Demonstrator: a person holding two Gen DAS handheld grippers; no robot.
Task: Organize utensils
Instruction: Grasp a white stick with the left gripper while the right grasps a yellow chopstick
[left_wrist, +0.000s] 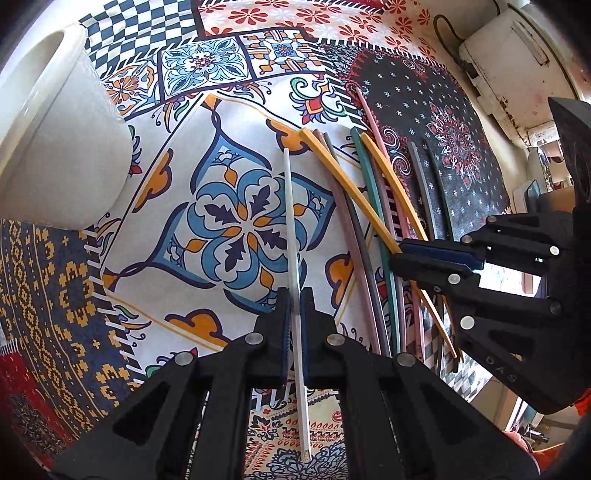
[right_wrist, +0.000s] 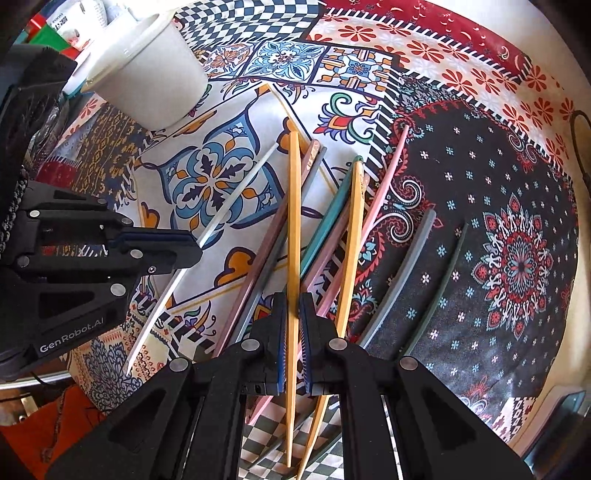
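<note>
My left gripper (left_wrist: 294, 299) is shut on a white chopstick (left_wrist: 291, 221), which runs forward between its fingers above the patterned cloth. My right gripper (right_wrist: 292, 306) is shut on a yellow chopstick (right_wrist: 293, 206). The right gripper also shows in the left wrist view (left_wrist: 397, 254), holding the yellow chopstick (left_wrist: 343, 181). The left gripper shows in the right wrist view (right_wrist: 195, 247) with the white chopstick (right_wrist: 236, 199). Several loose chopsticks (right_wrist: 332, 218) in pink, teal, grey and yellow lie in a pile on the cloth beside the held ones.
A white cup (left_wrist: 55, 122) stands at the far left of the patchwork tablecloth (left_wrist: 229, 221); it also shows in the right wrist view (right_wrist: 147, 74). Two grey chopsticks (right_wrist: 410, 266) lie apart on the dark patch. White appliances (left_wrist: 517, 55) stand beyond the table's far right.
</note>
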